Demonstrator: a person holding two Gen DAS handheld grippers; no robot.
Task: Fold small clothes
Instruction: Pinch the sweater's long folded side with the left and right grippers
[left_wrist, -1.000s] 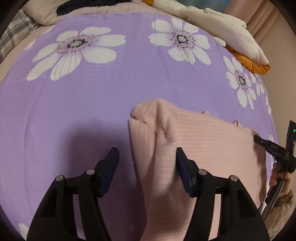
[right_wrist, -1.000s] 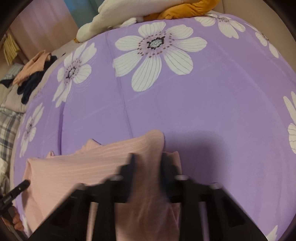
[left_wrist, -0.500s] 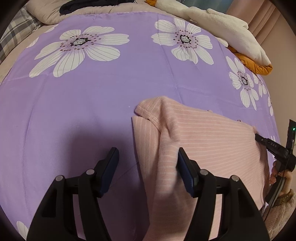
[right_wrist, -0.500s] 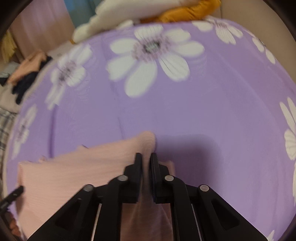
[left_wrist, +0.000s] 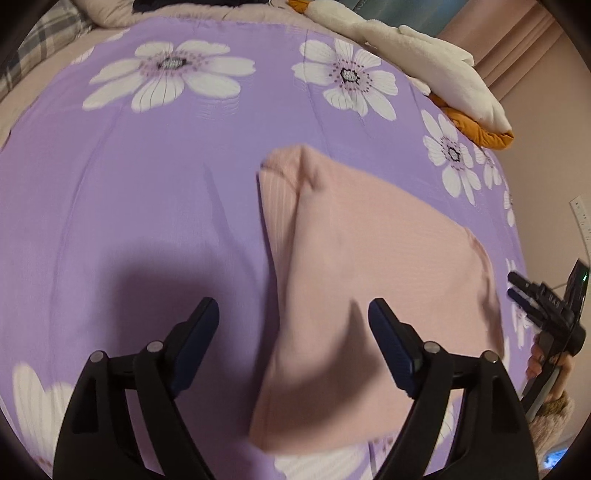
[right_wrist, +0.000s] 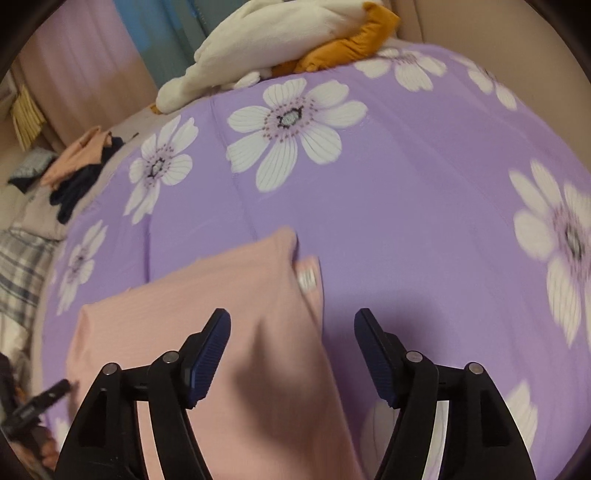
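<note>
Pink ribbed garment (left_wrist: 369, 266) lies folded on the purple flowered bedspread (left_wrist: 147, 206). At left, the left gripper (left_wrist: 291, 334) hovers above its near edge, jaws spread wide and empty as they were a second ago. At right, the right gripper (right_wrist: 291, 347), which was clamped on the cloth half a second back, has let go and now stands open over the garment's right edge. That fold looks laid down. The cloth shows a doubled layer, with a small white label (right_wrist: 307, 277) exposed at its far right corner.

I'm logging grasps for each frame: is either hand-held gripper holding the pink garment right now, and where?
Nothing is held. The left hand-held gripper and right hand-held gripper are both open above the pink garment.
</note>
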